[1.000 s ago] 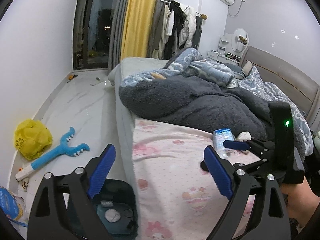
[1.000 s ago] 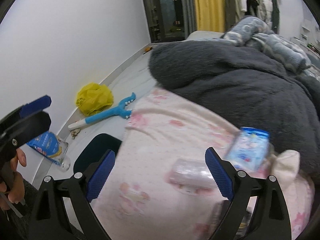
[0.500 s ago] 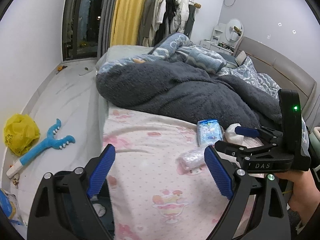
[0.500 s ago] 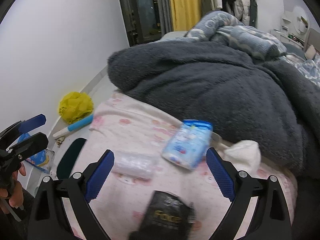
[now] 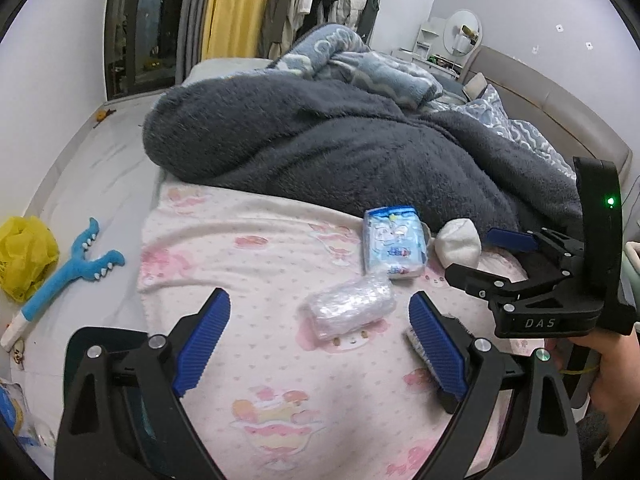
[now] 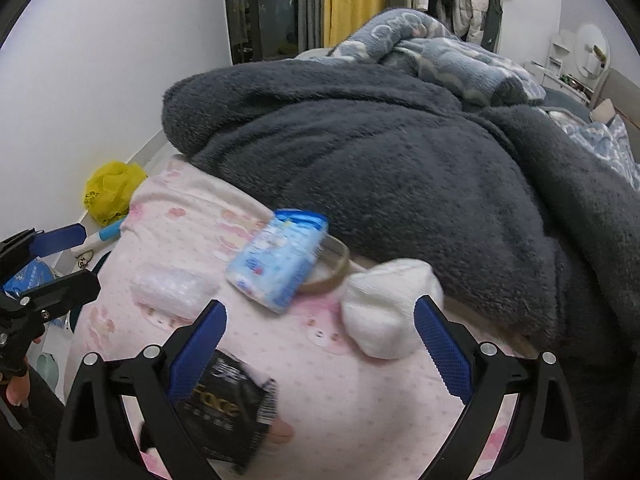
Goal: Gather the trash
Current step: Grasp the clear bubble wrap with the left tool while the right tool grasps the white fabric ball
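Trash lies on the pink patterned sheet [image 5: 256, 264] of the bed. A clear plastic wrapper [image 5: 349, 306] [image 6: 172, 289] lies nearest my left gripper [image 5: 320, 344], which is open and empty just short of it. A blue tissue pack [image 5: 393, 242] [image 6: 280, 258], a white crumpled wad [image 5: 458, 245] [image 6: 390, 306] and a black sachet [image 6: 230, 404] lie close by. My right gripper [image 6: 318, 350] is open and empty, low over the sheet between the sachet and the wad; it also shows in the left wrist view [image 5: 490, 254].
A dark grey fleece blanket [image 5: 340, 148] is heaped behind the trash. A dark bin [image 5: 104, 360] stands on the floor left of the bed. A yellow bag [image 5: 26, 256] and a blue toy [image 5: 68, 276] lie on the floor. A tape ring [image 6: 334, 264] lies under the tissue pack.
Both grippers have moved from the bin side over the bed toward the trash. The items now sit larger and closer. Both stay open.
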### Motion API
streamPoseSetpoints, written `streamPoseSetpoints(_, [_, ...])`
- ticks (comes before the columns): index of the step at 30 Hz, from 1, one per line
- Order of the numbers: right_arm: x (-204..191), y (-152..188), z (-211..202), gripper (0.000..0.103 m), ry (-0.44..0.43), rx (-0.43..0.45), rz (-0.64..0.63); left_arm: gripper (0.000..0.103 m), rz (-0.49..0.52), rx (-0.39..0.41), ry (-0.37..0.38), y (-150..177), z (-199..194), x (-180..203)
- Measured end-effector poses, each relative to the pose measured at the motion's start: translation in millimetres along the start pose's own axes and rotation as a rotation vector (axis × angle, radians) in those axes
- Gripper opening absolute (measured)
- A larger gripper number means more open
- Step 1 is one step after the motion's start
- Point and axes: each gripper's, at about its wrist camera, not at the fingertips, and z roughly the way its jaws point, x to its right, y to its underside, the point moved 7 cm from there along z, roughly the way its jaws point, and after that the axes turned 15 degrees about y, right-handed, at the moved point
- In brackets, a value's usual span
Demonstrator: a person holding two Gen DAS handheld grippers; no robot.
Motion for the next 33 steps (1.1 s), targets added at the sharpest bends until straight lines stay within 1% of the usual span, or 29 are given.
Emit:
streamPoseSetpoints(4, [13, 3, 7, 0.096, 0.014, -0.012, -0.009, 0.093, -0.011, -0.020, 0.006, 3, 15, 3])
streamPoseSetpoints(7, [22, 5, 11, 0.099, 0.021, -0.016, -0.005, 0.093, -0.025, -0.041, 0.005, 6, 25, 5])
streamPoseSetpoints(12, [32, 11, 21, 0.099, 0.023, -0.034, -0.006, 0.093, -0.040, -0.059, 0.008, 7, 37, 9])
streamPoseSetpoints(16, [35, 14, 28, 0.099, 0.016, -0.044, -0.013, 0.093, -0.049, -0.079, -0.012, 10, 48, 7])
streamPoseSetpoints(19, [37, 15, 30, 0.099, 0.008, -0.044, -0.009, 0.093, -0.074, -0.094, -0.034, 14, 56, 1])
streamPoseSetpoints(21, [39, 15, 33, 0.099, 0.003, -0.045, -0.003, 0.092, -0.099, -0.100, -0.034, 15, 59, -3])
streamPoseSetpoints(23, [40, 17, 36, 0.099, -0.004, -0.051, 0.005, 0.089, -0.116, -0.102, -0.041, 16, 61, -6])
streamPoseSetpoints(27, [42, 18, 44, 0.099, -0.019, -0.066, 0.024, 0.086, -0.105, -0.092, -0.052, 16, 63, -8])
streamPoseSetpoints(28, [43, 18, 45, 0.099, -0.023, -0.068, 0.031, 0.084, -0.102, -0.089, -0.054, 15, 64, -8])
streamPoseSetpoints(31, [46, 17, 50, 0.099, -0.044, -0.076, 0.061, 0.070, -0.090, -0.080, -0.056, 14, 63, -8])
streamPoseSetpoints(33, [46, 16, 52, 0.099, -0.047, -0.082, 0.069, 0.068, -0.086, -0.073, -0.051, 13, 62, -9])
